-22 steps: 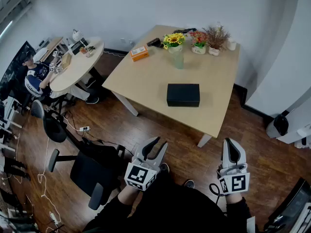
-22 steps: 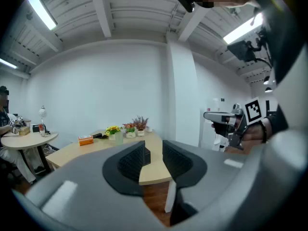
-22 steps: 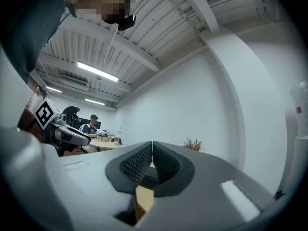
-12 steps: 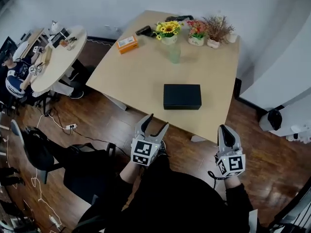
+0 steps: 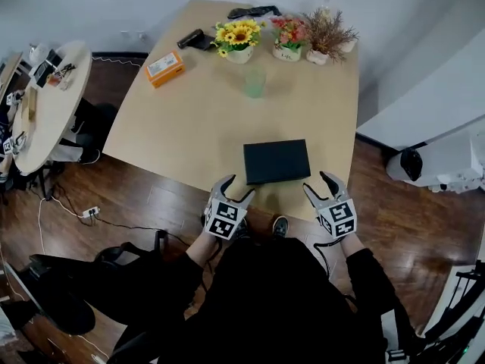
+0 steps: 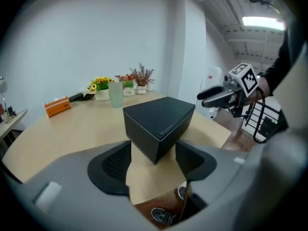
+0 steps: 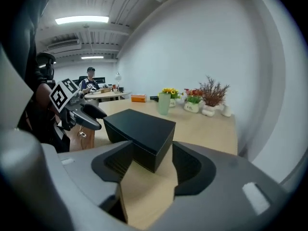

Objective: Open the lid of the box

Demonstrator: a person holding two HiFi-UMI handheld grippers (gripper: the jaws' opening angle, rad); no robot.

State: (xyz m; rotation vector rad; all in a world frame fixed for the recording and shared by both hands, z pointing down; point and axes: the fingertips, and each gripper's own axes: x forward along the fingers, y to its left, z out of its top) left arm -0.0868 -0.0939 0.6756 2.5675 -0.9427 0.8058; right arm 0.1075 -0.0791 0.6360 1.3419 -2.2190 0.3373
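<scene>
A black box (image 5: 276, 161) with white stitching lies shut near the front edge of the wooden table (image 5: 189, 120). My left gripper (image 5: 235, 189) is open at the box's near left corner, just short of it. In the left gripper view the box (image 6: 161, 121) shows its corner ahead of the spread pads (image 6: 113, 165), nothing between them. My right gripper (image 5: 317, 185) is open off the near right corner. The right gripper view has the box (image 7: 139, 129) in front of its jaws, apart from them. Each gripper sees the other: the right gripper (image 6: 222, 95) and the left gripper (image 7: 82, 112).
A green cup (image 5: 255, 82), a sunflower pot (image 5: 239, 36) and two more flower pots (image 5: 288, 35) stand at the table's far side. An orange box (image 5: 164, 68) and black items (image 5: 195, 40) lie far left. A round table (image 5: 45, 105) stands at left, a white partition (image 5: 432, 105) at right.
The person has walked up to the table. Both grippers moved forward from over the floor to the box's near corners. Their jaws stay open.
</scene>
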